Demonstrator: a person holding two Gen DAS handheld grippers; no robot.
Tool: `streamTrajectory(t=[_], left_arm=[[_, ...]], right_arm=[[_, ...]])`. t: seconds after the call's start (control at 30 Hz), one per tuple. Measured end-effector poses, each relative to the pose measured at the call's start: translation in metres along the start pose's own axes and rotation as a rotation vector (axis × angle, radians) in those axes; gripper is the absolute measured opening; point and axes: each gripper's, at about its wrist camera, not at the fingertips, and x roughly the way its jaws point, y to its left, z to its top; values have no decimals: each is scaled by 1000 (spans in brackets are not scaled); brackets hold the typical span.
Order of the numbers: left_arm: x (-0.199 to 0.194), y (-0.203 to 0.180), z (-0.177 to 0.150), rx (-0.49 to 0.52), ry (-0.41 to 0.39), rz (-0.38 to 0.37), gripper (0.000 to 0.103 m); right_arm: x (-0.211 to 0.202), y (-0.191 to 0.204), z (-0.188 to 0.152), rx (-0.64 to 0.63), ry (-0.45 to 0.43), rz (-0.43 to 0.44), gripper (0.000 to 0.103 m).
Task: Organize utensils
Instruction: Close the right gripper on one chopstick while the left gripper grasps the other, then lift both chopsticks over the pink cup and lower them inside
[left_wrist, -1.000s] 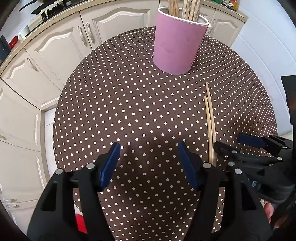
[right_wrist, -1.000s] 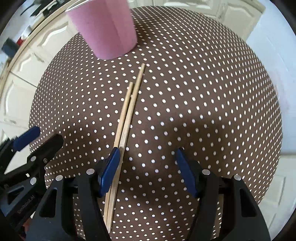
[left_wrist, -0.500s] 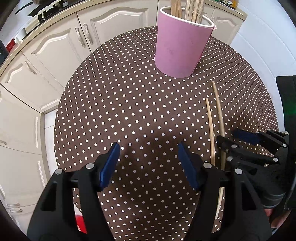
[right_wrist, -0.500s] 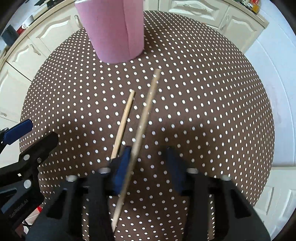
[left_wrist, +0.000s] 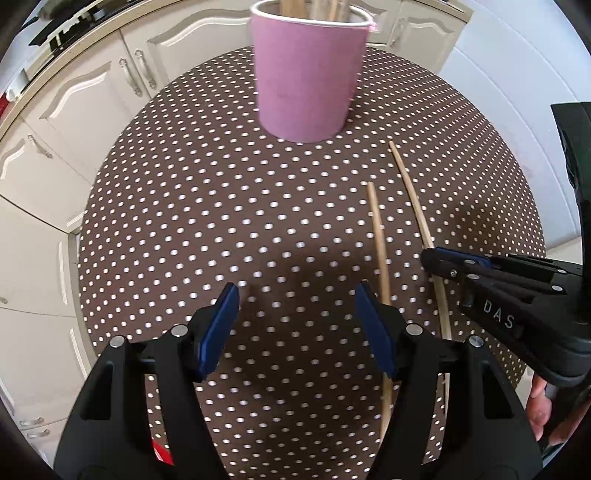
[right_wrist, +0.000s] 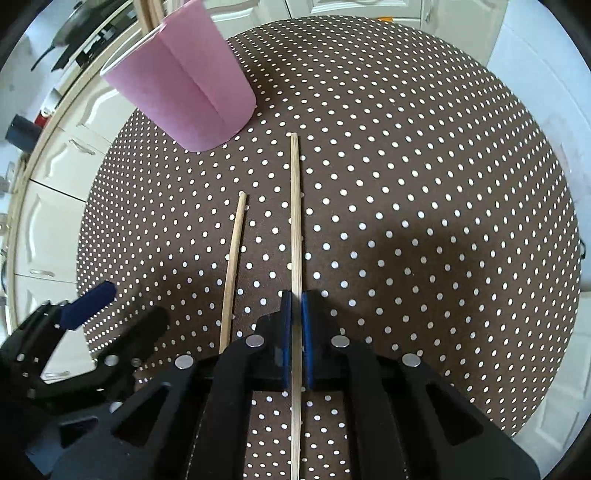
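Right hand-held gripper (right_wrist: 295, 314) is clamped on one long thin wooden chopstick (right_wrist: 294, 221); left hand-held gripper (left_wrist: 295, 325) gapes empty; risk: stick pivots between pads, missing pink cylindrical cup (right_wrist: 184, 96).

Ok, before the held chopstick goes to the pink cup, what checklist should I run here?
1. Right gripper shut on the held chopstick: ok.
2. Stick gripped near its middle: cannot tell, the rear end runs out of frame.
3. Second chopstick apart from the held one, on the table: ok.
4. Pink cup upright, with sticks already inside: ok.
5. Left gripper open and holding nothing: ok.
6. Room left in the cup: cannot tell.
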Motion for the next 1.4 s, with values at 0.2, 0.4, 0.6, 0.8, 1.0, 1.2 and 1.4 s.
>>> streamTrajectory(t=[0.2,0.4,0.6,0.8,1.0,1.2,1.4], left_arm=[[4,-22,3,28,6,-16,65],[17,-38,4,28,42,-14,64],[30,-46,8,-9,43,35,41],[30,-31,15,-84,27,12,7],[28,-13,15,-141,29,2,6],[11,6,9,-174,10,9,6],[-16,16,4,-190,-37,28,6]], right_arm=[[-8,-25,-3,20,2,3,5],[-35,-43,-19,35,0,4,5],[-53,-67,-26,39,3,5,5],[-58,-63,-32,35,6,8,5],[-61,-60,-28,12,2,17,5],[-60,-46,-20,-9,-16,24,5],[-72,-39,-10,-10,-61,51,5]])
